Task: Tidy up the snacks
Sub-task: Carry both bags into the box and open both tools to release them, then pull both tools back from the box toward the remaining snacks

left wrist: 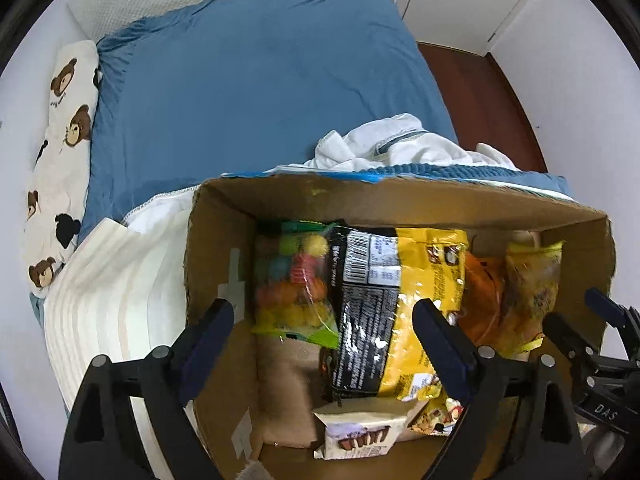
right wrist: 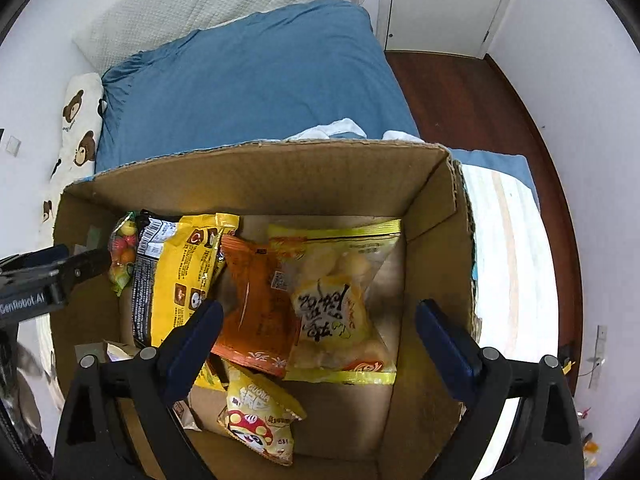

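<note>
An open cardboard box (left wrist: 400, 196) (right wrist: 256, 176) stands on the bed and holds several snack packs. In it lie a clear bag of coloured candies (left wrist: 294, 280) (right wrist: 122, 248), a yellow-and-black bag (left wrist: 384, 304) (right wrist: 176, 272), an orange pack (right wrist: 256, 304) (left wrist: 480, 296), a clear yellow-edged bag of puffs (right wrist: 340, 296) (left wrist: 532, 288), a small yellow pack with a red car (right wrist: 256, 424) and a white wafer box (left wrist: 356, 432). My left gripper (left wrist: 324, 328) is open and empty above the box's left half. My right gripper (right wrist: 320, 332) is open and empty above the right half.
The blue bedsheet (left wrist: 256, 80) stretches behind the box. A bear-print pillow (left wrist: 60, 160) lies at the left, a cream blanket (left wrist: 112, 300) beside the box, white clothing (left wrist: 392, 144) behind it. Dark wooden floor (right wrist: 480, 112) lies to the right.
</note>
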A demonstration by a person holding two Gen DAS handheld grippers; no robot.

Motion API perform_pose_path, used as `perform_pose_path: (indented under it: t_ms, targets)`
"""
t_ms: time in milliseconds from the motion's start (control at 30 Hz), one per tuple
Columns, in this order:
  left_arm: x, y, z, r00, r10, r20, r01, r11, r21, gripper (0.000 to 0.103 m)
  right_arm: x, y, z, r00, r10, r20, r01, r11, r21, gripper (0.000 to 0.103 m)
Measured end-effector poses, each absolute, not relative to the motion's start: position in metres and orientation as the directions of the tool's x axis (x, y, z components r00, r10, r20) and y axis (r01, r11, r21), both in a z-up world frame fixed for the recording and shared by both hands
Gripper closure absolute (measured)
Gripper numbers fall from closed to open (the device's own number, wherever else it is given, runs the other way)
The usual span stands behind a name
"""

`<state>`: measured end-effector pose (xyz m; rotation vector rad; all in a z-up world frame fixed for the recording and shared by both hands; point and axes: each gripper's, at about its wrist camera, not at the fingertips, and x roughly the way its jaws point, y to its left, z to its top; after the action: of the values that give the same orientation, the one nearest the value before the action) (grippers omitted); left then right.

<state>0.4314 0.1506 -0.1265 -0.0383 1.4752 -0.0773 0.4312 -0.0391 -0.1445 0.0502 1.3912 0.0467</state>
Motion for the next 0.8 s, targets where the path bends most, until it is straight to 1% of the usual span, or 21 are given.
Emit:
perform_pose_path:
  t_ms: [200, 400, 800]
  targets:
    - [0.404, 0.144, -0.101, 0.182, -0.078, -0.98, 0.038, 0.997, -0.073, 0.011, 0.41, -0.037, -0.127, 0.225, 0.086, -0.971, 0.007, 0.996, 0.09, 0.004]
    - [0.357, 0.136, -0.072, 0.301, -0.071, -0.951, 0.044, 0.997, -0.061, 0.011, 0.372, -0.03, -0.1, 0.3, 0.096, -0.949, -0.006, 0.995, 0.099, 0.004]
    - [0.267, 0.146, -0.029, 0.432, -0.066, -0.899, 0.019, 0.998, -0.064, 0.011, 0.286, -0.025, -0.052, 0.415, 0.099, -0.904, -0.04, 0.995, 0.091, 0.004]
